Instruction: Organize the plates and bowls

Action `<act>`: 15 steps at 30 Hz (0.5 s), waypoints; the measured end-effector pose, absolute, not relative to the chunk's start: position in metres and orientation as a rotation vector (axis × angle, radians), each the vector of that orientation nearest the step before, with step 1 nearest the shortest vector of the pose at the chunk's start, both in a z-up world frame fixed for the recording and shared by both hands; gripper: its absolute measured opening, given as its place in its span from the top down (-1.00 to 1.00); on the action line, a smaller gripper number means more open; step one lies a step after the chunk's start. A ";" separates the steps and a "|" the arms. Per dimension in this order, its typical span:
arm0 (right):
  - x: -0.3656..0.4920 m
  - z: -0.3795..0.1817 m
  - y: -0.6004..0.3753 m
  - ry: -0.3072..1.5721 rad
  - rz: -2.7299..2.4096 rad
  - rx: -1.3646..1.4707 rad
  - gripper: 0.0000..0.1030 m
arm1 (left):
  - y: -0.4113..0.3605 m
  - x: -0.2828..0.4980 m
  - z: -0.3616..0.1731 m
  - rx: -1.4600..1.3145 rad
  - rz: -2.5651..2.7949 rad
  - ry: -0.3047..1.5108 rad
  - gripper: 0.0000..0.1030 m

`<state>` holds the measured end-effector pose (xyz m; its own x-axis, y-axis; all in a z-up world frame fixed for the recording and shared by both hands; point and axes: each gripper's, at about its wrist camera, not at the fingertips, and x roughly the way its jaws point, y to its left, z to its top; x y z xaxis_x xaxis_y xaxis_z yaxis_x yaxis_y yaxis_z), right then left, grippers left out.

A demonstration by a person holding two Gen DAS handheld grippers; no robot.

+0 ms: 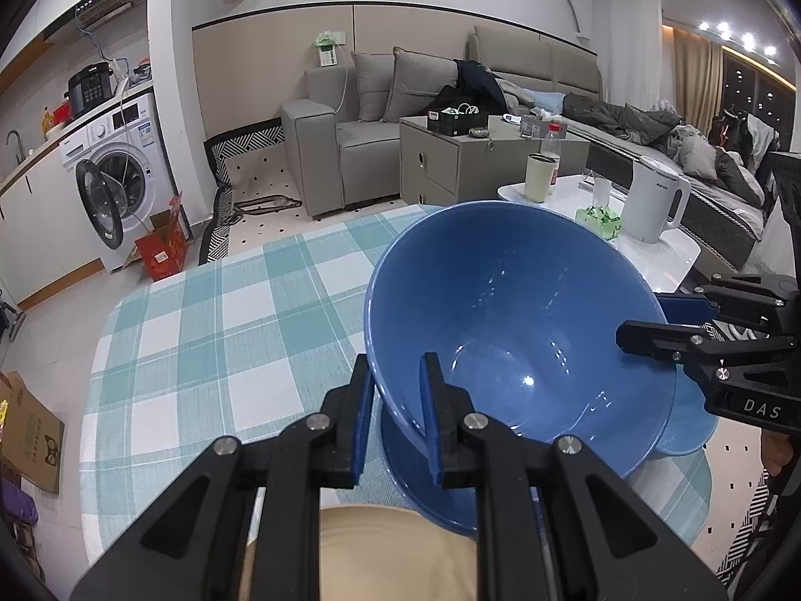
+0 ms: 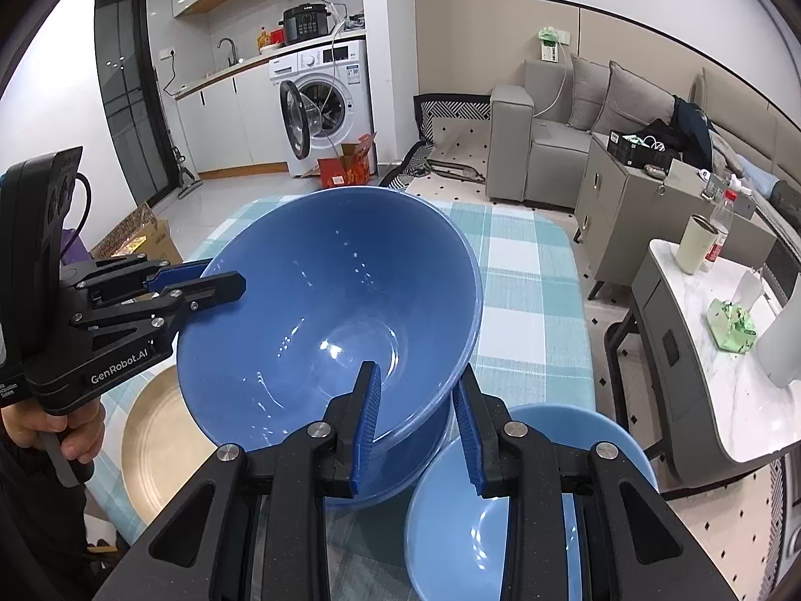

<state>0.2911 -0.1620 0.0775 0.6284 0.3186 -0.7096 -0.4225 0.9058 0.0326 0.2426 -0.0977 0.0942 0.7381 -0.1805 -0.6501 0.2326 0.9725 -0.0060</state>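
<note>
A large deep blue bowl (image 1: 505, 300) (image 2: 320, 310) hangs tilted over the teal checked table (image 1: 225, 325). My left gripper (image 1: 396, 365) is shut on its near rim, one pad inside and one outside. My right gripper (image 2: 418, 380) is shut on the opposite rim and shows at the right edge of the left wrist view (image 1: 651, 325). Right under the bowl lies a second dark blue bowl (image 1: 425, 491); I cannot tell whether they touch. A light blue bowl (image 2: 500, 526) sits to the right of it. A tan plate (image 2: 160, 440) lies to the left.
A white side table (image 2: 726, 400) stands just beyond the table's right edge with a kettle (image 1: 651, 200), a cup (image 1: 540, 175) and a bottle on it. A cardboard box (image 1: 30, 430) sits on the floor at the left. A hand (image 2: 60, 425) holds the left gripper's handle.
</note>
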 end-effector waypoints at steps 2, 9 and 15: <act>0.291 0.074 -0.161 0.790 0.427 -0.144 0.42 | -0.098 0.243 0.092 0.077 -0.227 0.710 0.68; 0.288 0.066 -0.157 0.814 0.430 -0.153 0.42 | -0.097 0.243 0.083 0.077 -0.226 0.728 0.68; 0.290 0.058 -0.155 0.840 0.434 -0.160 0.42 | -0.096 0.243 0.075 0.078 -0.223 0.747 0.68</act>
